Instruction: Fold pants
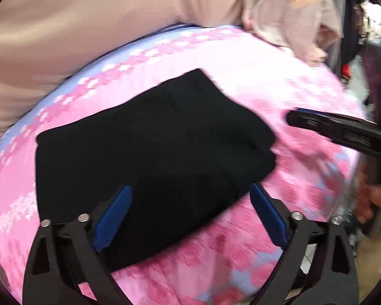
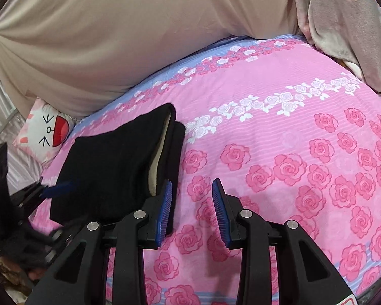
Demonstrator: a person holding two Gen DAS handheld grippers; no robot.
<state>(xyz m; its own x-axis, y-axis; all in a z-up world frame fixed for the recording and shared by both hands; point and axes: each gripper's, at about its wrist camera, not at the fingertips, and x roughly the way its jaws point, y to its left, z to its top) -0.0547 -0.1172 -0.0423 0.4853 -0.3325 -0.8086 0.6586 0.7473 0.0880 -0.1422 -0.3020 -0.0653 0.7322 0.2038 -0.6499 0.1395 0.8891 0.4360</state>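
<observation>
Folded black pants point(image 1: 149, 137) lie on pink rose-print bedsheet point(image 2: 279, 132). Left gripper point(image 1: 190, 213) spread wide above pants, empty. Right gripper point(image 2: 191, 211) beside pants, partly parted, empty.

Left tool point(image 1: 190, 211): jaws spread wide, blue pads point(image 1: 114, 213) well apart and gripping nothing; tool angled downward. View blurred. Its tip also shows at the left edge of the right wrist view point(image 2: 58, 188).

Right tool point(image 2: 191, 211): jaws partly apart, a narrow gap between the blue pads point(image 2: 219, 208), nothing between them; tilted downward. A hand point(image 1: 373, 200) is visible at its grip, blurred.
</observation>
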